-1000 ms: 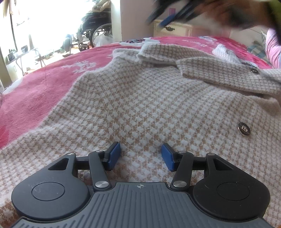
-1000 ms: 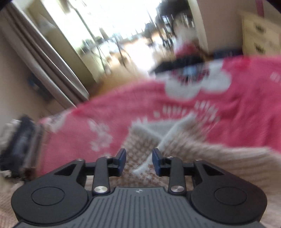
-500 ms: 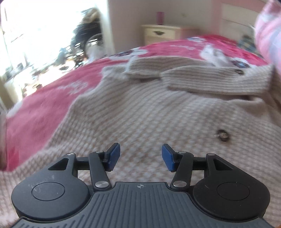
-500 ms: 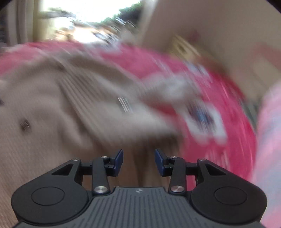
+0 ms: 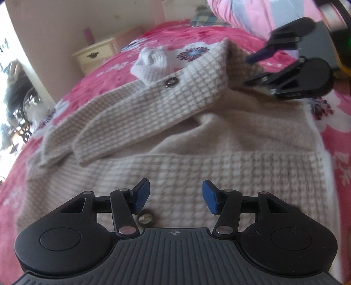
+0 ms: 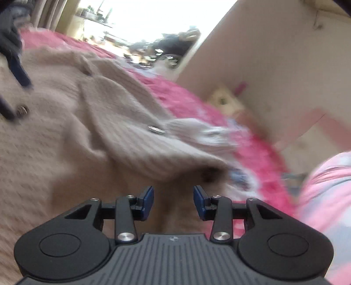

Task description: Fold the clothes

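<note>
A beige and white checked knit cardigan [image 5: 197, 171] lies spread on the pink floral bedspread [image 5: 105, 74]. One sleeve [image 5: 136, 114] with a metal button [image 5: 170, 82] is folded across its body. My left gripper [image 5: 175, 197] hovers open over the cardigan's lower front, a second button [image 5: 144, 219] beside its left finger. My right gripper [image 6: 173, 201] is open just above the cardigan's edge near the folded sleeve [image 6: 136, 140]; it also shows at the upper right of the left wrist view, right gripper [image 5: 258, 68]. Neither gripper holds cloth.
A cream nightstand [image 5: 96, 57] stands by the wall beyond the bed. Pink and blue bedding [image 5: 252, 13] lies at the bed's far right, also seen as pink bedding [image 6: 324, 197]. A bright doorway with clutter [image 6: 153, 50] lies past the bed's far edge.
Both grippers have swung round over the cardigan, the views turning toward the nightstand. The right gripper has come down near the folded sleeve. Both stay open.
</note>
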Demonstrator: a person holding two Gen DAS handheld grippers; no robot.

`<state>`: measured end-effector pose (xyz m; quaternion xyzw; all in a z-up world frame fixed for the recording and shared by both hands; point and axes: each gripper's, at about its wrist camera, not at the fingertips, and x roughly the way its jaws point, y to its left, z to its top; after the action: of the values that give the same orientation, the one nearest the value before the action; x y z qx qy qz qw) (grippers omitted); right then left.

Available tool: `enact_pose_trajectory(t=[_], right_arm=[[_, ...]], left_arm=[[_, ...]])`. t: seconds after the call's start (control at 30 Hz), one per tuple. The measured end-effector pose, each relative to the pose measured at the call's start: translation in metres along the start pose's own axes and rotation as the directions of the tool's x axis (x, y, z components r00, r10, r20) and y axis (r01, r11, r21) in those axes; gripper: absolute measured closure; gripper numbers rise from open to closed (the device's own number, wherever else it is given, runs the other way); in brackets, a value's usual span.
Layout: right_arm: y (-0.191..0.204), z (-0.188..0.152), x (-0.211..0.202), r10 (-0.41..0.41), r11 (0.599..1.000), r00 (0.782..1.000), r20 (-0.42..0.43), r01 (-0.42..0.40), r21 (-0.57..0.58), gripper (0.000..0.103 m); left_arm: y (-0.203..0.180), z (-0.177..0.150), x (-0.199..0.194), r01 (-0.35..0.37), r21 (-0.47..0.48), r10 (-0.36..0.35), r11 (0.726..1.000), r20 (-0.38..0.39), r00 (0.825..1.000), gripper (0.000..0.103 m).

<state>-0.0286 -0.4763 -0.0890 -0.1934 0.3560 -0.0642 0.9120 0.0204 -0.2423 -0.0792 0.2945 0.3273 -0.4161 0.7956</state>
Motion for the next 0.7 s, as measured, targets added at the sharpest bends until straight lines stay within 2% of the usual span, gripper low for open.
enact_pose_trajectory(t=[0.03, 0.07, 0.1, 0.17, 0.23, 0.27, 0.3, 0.33, 0.37, 0.4, 0.43, 0.47, 0.53, 0.57, 0.63, 0.7], right_arm=[[-0.008, 0.005, 0.009, 0.067, 0.994, 0.997, -0.027, -0.064, 0.092, 0.06], [-0.019, 0.008, 0.02, 0.143, 0.969, 0.988, -0.053, -0.129, 0.212, 0.06], [-0.032, 0.01, 0.031, 0.213, 0.929, 0.975, -0.056, -0.185, 0.32, 0.06], [-0.055, 0.015, 0.05, 0.319, 0.835, 0.948, -0.009, -0.277, 0.475, 0.06], [-0.08, 0.021, 0.065, 0.398, 0.713, 0.913, 0.084, -0.365, 0.598, 0.06], [-0.098, 0.024, 0.064, 0.401, 0.647, 0.896, 0.189, -0.424, 0.634, 0.06], [-0.118, 0.025, 0.064, 0.387, 0.562, 0.877, 0.285, -0.47, 0.681, 0.061], [-0.137, 0.024, 0.068, 0.36, 0.465, 0.862, 0.358, -0.498, 0.732, 0.059], [-0.155, 0.02, 0.075, 0.327, 0.365, 0.854, 0.403, -0.508, 0.78, 0.056], [-0.17, 0.013, 0.085, 0.298, 0.279, 0.866, 0.401, -0.481, 0.831, 0.054], [-0.18, 0.005, 0.093, 0.271, 0.229, 0.889, 0.37, -0.433, 0.872, 0.051], [-0.184, 0.0, 0.096, 0.253, 0.221, 0.909, 0.332, -0.388, 0.895, 0.051], [-0.184, -0.005, 0.093, 0.236, 0.269, 0.934, 0.268, -0.328, 0.906, 0.051], [-0.177, -0.004, 0.083, 0.226, 0.33, 0.939, 0.26, -0.325, 0.886, 0.051], [-0.157, 0.002, 0.054, 0.192, 0.487, 0.945, 0.265, -0.326, 0.81, 0.051], [-0.128, 0.008, 0.023, 0.16, 0.66, 0.95, 0.268, -0.305, 0.686, 0.052]], left_arm=[[0.0, -0.001, 0.004, 0.003, -0.024, -0.003, 1.0, -0.001, 1.0, 0.05], [0.001, -0.002, 0.007, 0.006, -0.048, -0.006, 0.999, -0.002, 1.0, 0.05], [0.001, -0.003, 0.011, 0.008, -0.072, -0.009, 0.997, -0.003, 1.0, 0.05], [0.002, -0.005, 0.018, 0.014, -0.12, -0.015, 0.993, -0.005, 1.0, 0.05], [0.003, -0.007, 0.025, 0.02, -0.164, -0.021, 0.986, -0.006, 1.0, 0.05], [0.005, -0.006, 0.025, 0.023, -0.175, -0.025, 0.984, -0.004, 1.0, 0.05], [0.006, -0.006, 0.026, 0.026, -0.181, -0.026, 0.983, -0.001, 1.0, 0.05], [0.008, -0.007, 0.026, 0.028, -0.186, -0.028, 0.982, 0.001, 1.0, 0.05], [0.009, -0.008, 0.027, 0.032, -0.193, -0.032, 0.981, 0.002, 0.999, 0.05], [0.01, -0.008, 0.028, 0.038, -0.199, -0.038, 0.979, 0.002, 0.999, 0.05], [0.011, -0.008, 0.028, 0.044, -0.203, -0.044, 0.978, 0.002, 0.999, 0.05], [0.011, -0.008, 0.029, 0.049, -0.202, -0.049, 0.978, 0.004, 0.999, 0.05], [0.011, -0.009, 0.03, 0.06, -0.2, -0.059, 0.978, 0.01, 0.998, 0.05], [0.011, -0.009, 0.03, 0.064, -0.198, -0.062, 0.978, 0.014, 0.998, 0.05], [0.012, -0.01, 0.033, 0.067, -0.192, -0.064, 0.979, 0.02, 0.998, 0.05], [0.013, -0.008, 0.035, 0.069, -0.194, -0.065, 0.979, 0.026, 0.998, 0.05]])
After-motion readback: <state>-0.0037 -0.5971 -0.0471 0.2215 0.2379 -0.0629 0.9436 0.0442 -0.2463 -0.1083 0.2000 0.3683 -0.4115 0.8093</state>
